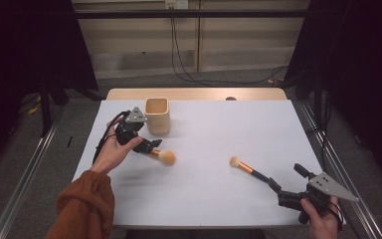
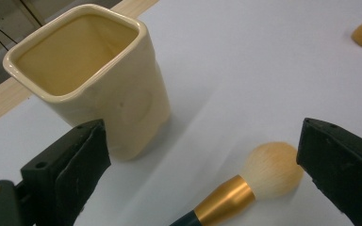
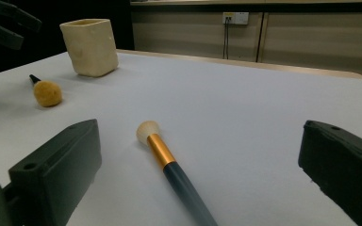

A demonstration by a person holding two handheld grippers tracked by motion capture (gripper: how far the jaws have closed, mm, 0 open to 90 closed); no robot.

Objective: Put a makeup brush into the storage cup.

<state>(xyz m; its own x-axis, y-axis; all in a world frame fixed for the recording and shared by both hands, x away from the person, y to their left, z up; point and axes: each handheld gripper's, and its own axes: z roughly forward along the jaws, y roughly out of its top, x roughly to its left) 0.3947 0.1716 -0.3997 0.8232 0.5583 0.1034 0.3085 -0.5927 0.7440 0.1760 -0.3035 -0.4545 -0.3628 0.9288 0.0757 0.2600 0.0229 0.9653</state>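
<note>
- A fluffy-headed brush (image 1: 165, 157) lies on the white table (image 1: 214, 189) left of the frame's centre in the high view, its round tan head pointing right and its handle end under the left gripper (image 1: 150, 146).
- In the left gripper view the same brush (image 2: 245, 188) sits low in the frame between the two black jaws, gold ferrule and dark handle running to the bottom edge; the jaws stand wide apart and touch nothing.
- The left hand (image 1: 113, 152) holds that gripper just in front of a cream square cup (image 1: 157, 115), which stands upright near the table's far left part.
- A second, slimmer brush (image 1: 248, 169) lies right of centre, pale head toward the middle and dark handle slanting down to the right.
- The right gripper (image 1: 286, 181), held by the right hand (image 1: 323, 219) at the lower right of the frame, has its jaws spread, with the handle end of the slim brush just before them.
- In the right gripper view the slim brush (image 3: 169, 165) lies between the parted jaws, not clasped; the cup (image 3: 90, 46) and fluffy brush (image 3: 46, 92) show at upper left.
</note>
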